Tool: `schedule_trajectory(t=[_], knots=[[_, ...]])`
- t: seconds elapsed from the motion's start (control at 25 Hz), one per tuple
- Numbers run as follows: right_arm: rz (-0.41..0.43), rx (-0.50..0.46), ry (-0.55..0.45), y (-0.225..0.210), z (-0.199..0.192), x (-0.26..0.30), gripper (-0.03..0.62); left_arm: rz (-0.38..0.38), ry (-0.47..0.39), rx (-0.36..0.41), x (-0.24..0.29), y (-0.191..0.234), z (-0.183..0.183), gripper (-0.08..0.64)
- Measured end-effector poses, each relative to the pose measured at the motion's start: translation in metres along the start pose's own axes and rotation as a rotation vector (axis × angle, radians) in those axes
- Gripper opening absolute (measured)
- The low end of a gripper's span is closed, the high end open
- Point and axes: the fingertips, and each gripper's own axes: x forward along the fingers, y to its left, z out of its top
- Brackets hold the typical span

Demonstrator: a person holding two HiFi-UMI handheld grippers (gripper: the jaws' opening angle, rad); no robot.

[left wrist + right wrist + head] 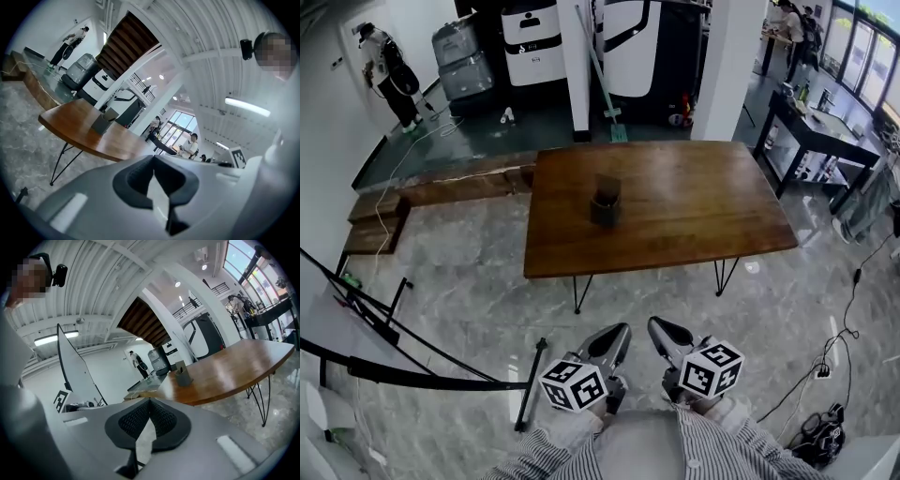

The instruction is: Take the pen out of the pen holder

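A dark grey square pen holder (606,202) stands upright near the middle of the brown wooden table (694,220). What is inside it shows only as a dark patch. The same pen holder (104,123) appears small and far ahead in the left gripper view, and the pen holder (183,376) likewise in the right gripper view. My left gripper (622,331) and right gripper (657,325) are held side by side close to my body, well short of the table's near edge. Both are shut with nothing between the jaws, seen at the left gripper (153,160) and the right gripper (150,401).
The table rests on thin black hairpin legs (578,292) over a grey marble floor. A black stand with long legs (403,337) lies at the left. Cables (825,370) trail at the right. A black desk (825,131) and people stand at the back.
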Motion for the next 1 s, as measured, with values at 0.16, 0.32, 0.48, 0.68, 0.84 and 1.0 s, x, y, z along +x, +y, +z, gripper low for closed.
schedule_trajectory(t=[0.16,0.32,0.48,0.68,0.84,1.0], knots=[[-0.006,0.009,0.008,-0.01,0.009,0.025,-0.002,0.001,0.011,-0.014,0.017,0.022,0.013,0.008],[-0.022,0.029,0.022,-0.02,0.008,0.039,-0.002,-0.005,0.037,-0.041,0.028,0.035,0.012,0.008],[-0.011,0.048,0.029,-0.033,0.015,0.051,-0.002,0.018,0.026,-0.041,0.041,0.048,0.022,0.008],[0.009,0.034,0.039,-0.048,0.031,0.079,-0.002,0.044,0.001,-0.011,0.057,0.068,0.047,0.008],[0.029,0.007,0.054,-0.06,0.046,0.108,-0.002,0.046,-0.022,-0.005,0.075,0.086,0.068,0.008],[0.046,-0.002,0.07,-0.08,0.066,0.136,-0.002,0.062,-0.023,0.002,0.104,0.106,0.087,0.008]])
